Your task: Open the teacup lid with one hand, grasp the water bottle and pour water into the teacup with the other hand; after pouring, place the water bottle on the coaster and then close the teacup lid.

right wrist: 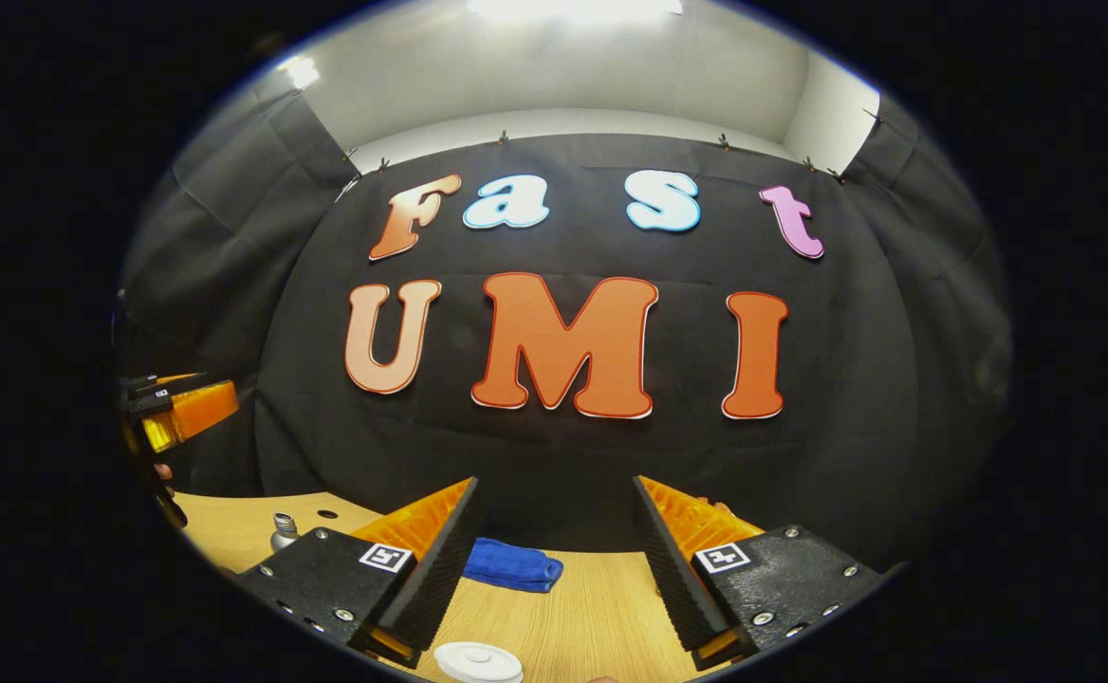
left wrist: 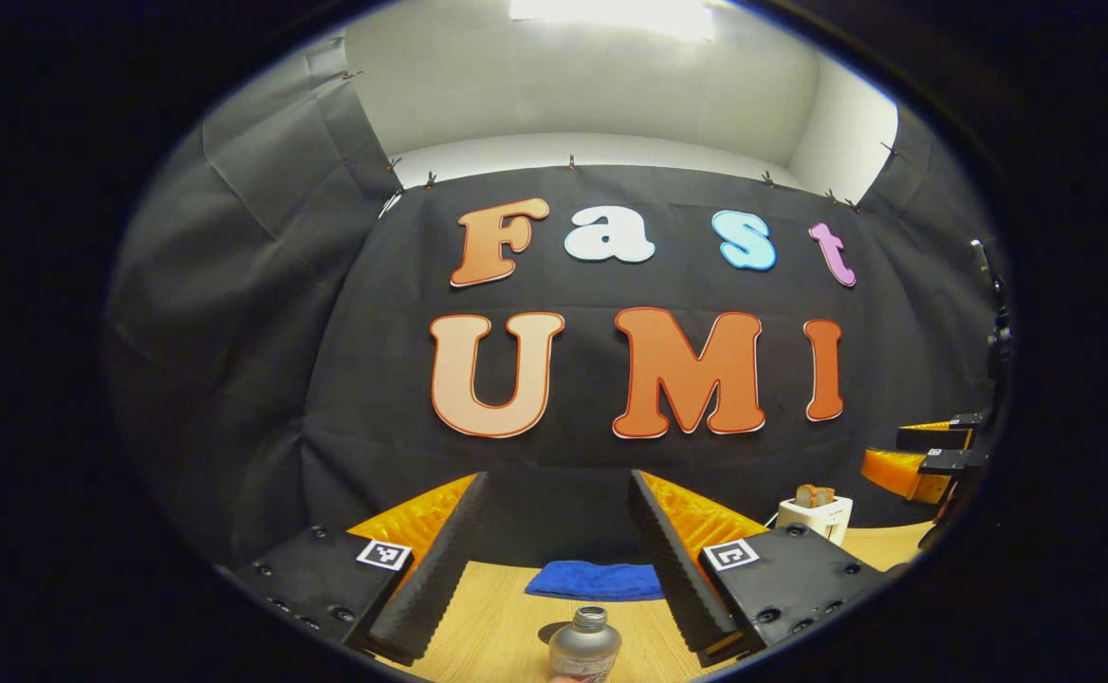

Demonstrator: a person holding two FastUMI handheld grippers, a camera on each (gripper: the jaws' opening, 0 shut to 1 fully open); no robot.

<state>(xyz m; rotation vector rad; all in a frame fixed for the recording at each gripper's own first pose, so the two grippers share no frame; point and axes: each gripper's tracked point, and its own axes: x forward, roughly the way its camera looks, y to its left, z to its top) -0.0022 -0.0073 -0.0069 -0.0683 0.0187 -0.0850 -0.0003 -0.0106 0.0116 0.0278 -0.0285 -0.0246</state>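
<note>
Water bottle [left wrist: 584, 647] first: in the left gripper view it stands upright on the wooden table [left wrist: 497, 626], cap off by the look of the bare threaded neck, low and centred between the fingers of the left gripper [left wrist: 554, 569], whose jaws are spread wide with nothing between them. Behind it lies a folded blue cloth [left wrist: 595, 580], and off to the right sits a small white toaster [left wrist: 815, 517] with bread poking out; the other gripper [left wrist: 924, 455] hangs in the air at the far right edge. Over to the right gripper view now: the right gripper [right wrist: 554, 569] is also wide apart and holding nothing, and just under it, at the very bottom, lies a flat white round lid [right wrist: 478, 661], which I take to be the teacup lid, the cup beneath it out of sight. The bottle's neck [right wrist: 285, 529] peeps out at the left, well apart from the lid. Nothing looks started yet, I'd say. To lift that lid well, come straight down, centre the fingers on its small raised knob, close gently, and raise it level so the cup is not dragged along.
</note>
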